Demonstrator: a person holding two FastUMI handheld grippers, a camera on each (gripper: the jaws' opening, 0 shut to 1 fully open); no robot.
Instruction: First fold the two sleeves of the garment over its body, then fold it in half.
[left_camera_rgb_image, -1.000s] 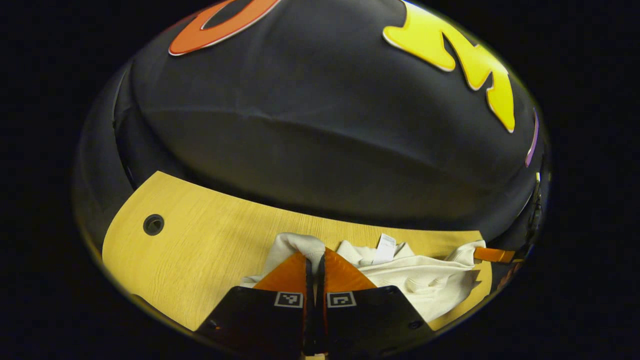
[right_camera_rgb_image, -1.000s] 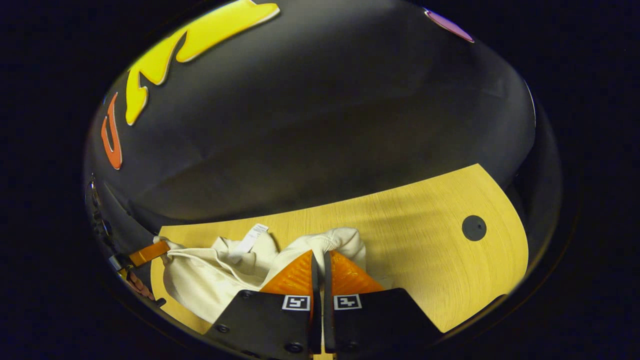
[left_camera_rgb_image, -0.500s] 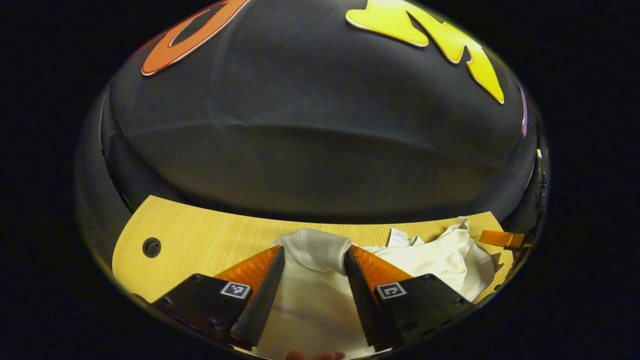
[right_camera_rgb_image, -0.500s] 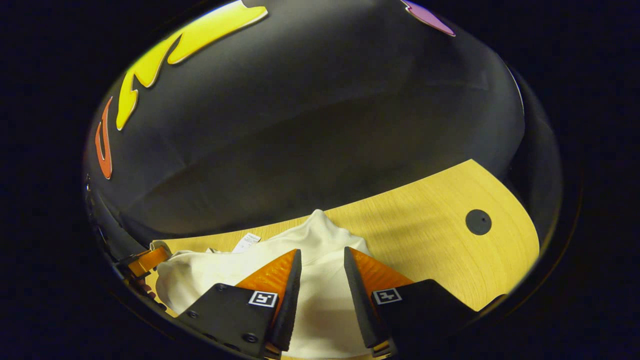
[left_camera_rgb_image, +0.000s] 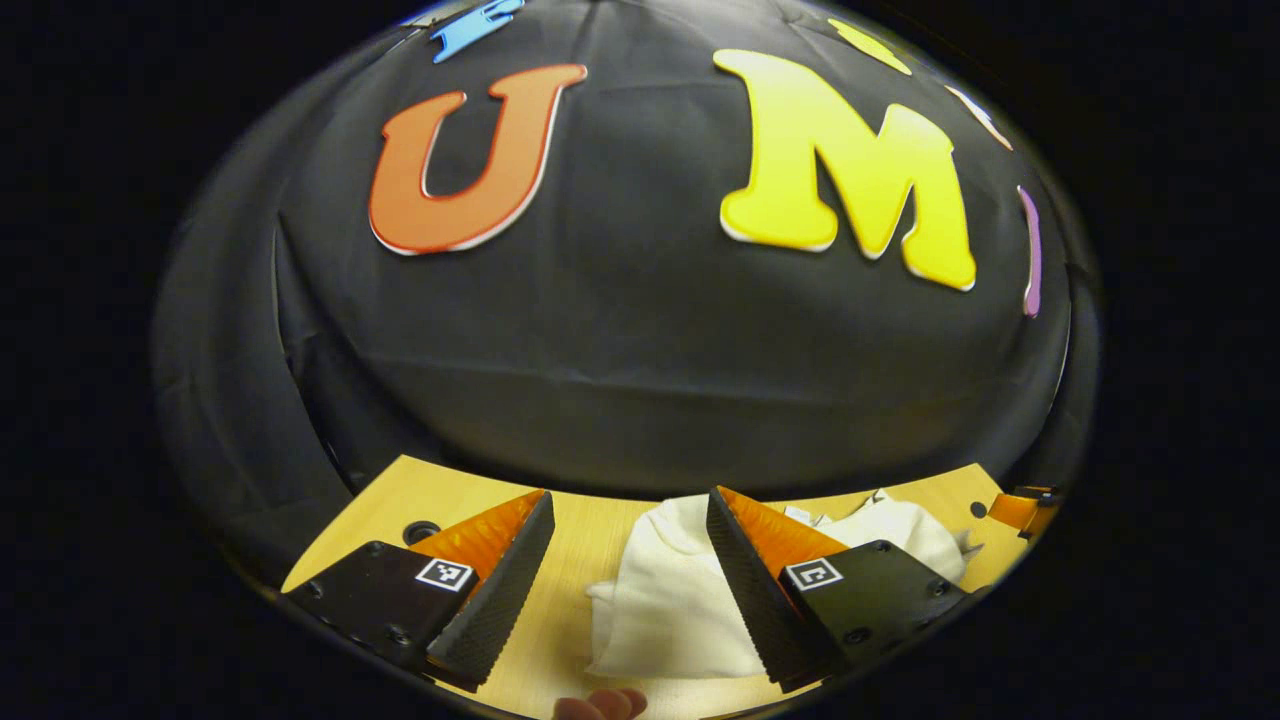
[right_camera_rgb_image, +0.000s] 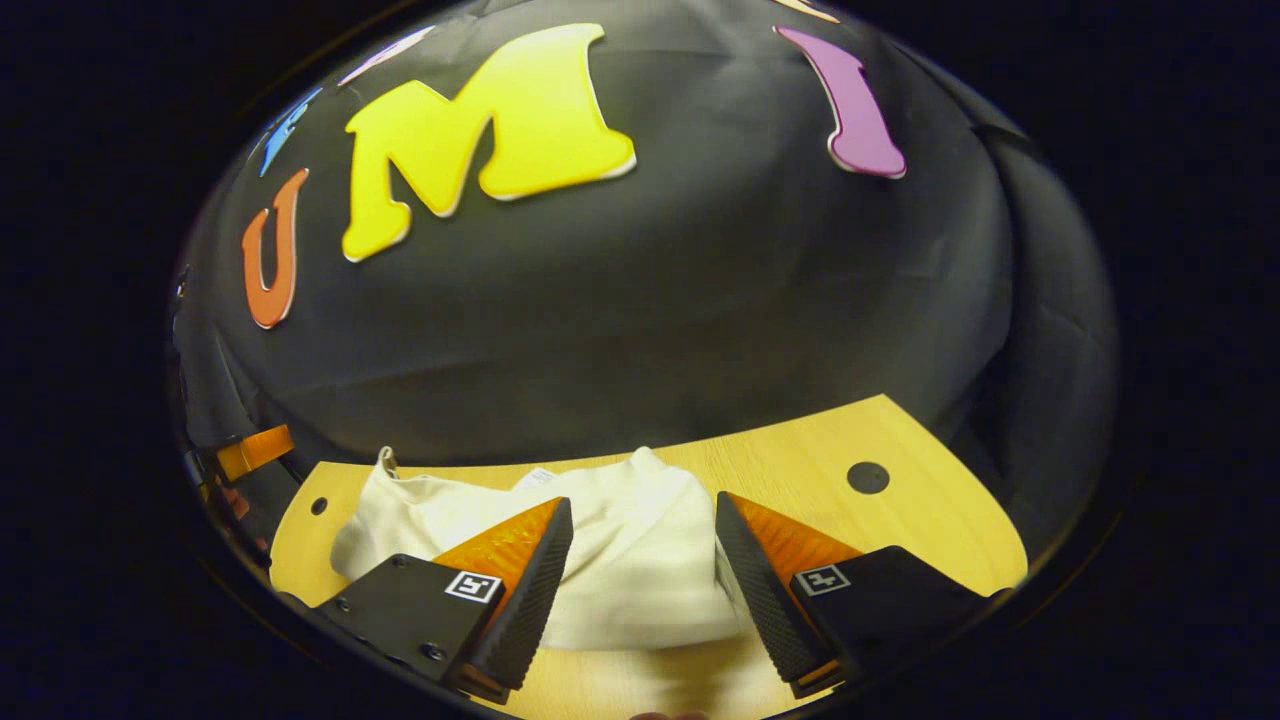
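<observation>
The garment (right_camera_rgb_image: 610, 560) lay folded in a compact bundle on the surface (right_camera_rgb_image: 900, 520); both the left gripper (left_camera_rgb_image: 630, 580) and right gripper (right_camera_rgb_image: 640, 590) had fingers apart, holding nothing, so the task looked essentially finished.

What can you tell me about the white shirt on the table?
The white shirt is soft, creamy cloth, folded into a rumpled bundle on the wooden table. A small tag pokes out near its far edge. It lies flat on the table, and neither open gripper is holding it; the right gripper hangs just above it.
</observation>
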